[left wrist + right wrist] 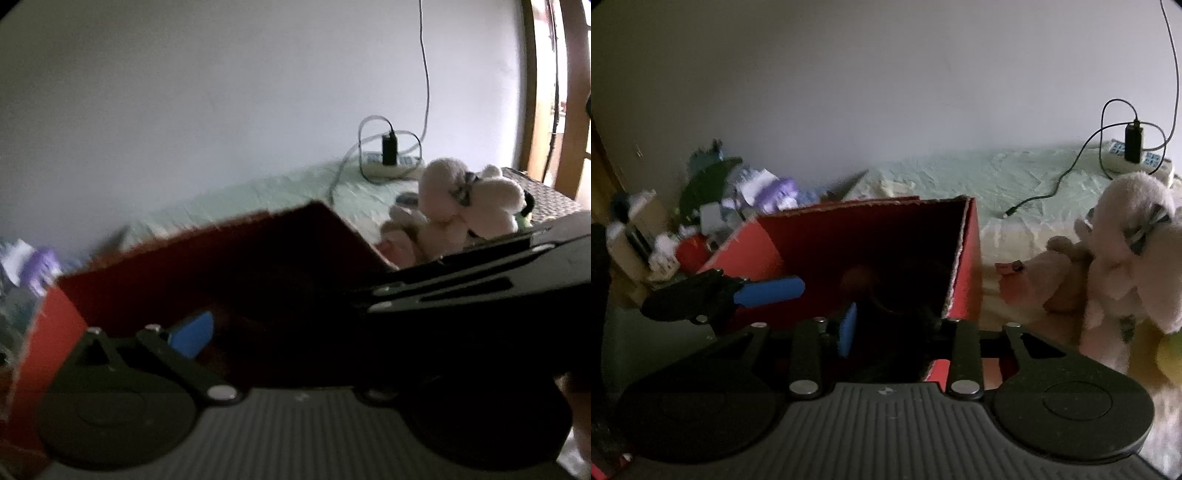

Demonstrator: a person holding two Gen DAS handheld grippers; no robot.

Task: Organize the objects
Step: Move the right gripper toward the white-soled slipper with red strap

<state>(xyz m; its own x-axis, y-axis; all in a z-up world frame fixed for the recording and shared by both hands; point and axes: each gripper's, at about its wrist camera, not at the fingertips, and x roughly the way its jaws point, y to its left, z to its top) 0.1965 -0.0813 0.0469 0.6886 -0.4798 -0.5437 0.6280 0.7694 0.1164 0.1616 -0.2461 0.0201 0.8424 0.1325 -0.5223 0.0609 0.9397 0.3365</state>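
Both grippers are down at the red cardboard box (871, 236) on the bed (997, 177), and the light is poor. In the right wrist view, the right gripper (890, 325) points straight into the open box; one blue-padded finger (848, 328) shows at the left of the dark interior, while its partner is lost in shadow near the box's right wall, so the fingers look spread wide with nothing visibly between them. Something dark and rounded sits in the box ahead of the fingers, too dim to identify.

The left gripper (768, 291) appears in that same view, off to the left of the right fingers, its blue pad lying across the box's left wall. From the left wrist view the box (221, 266) fills the space ahead of the left gripper (207, 332), only one blue finger (194, 334) is visible, and whether the fingers are clamped or apart I cannot tell. The black frame of the other gripper crosses on the right.

Right of the fingers in both views, pale plush toys (1123, 258) sit on the bed beside the box. Beyond them, by the wall, lies a power strip (1137, 158) with a black charger (1133, 142) plugged in. A blurred clutter pile (738, 199) lies far left.
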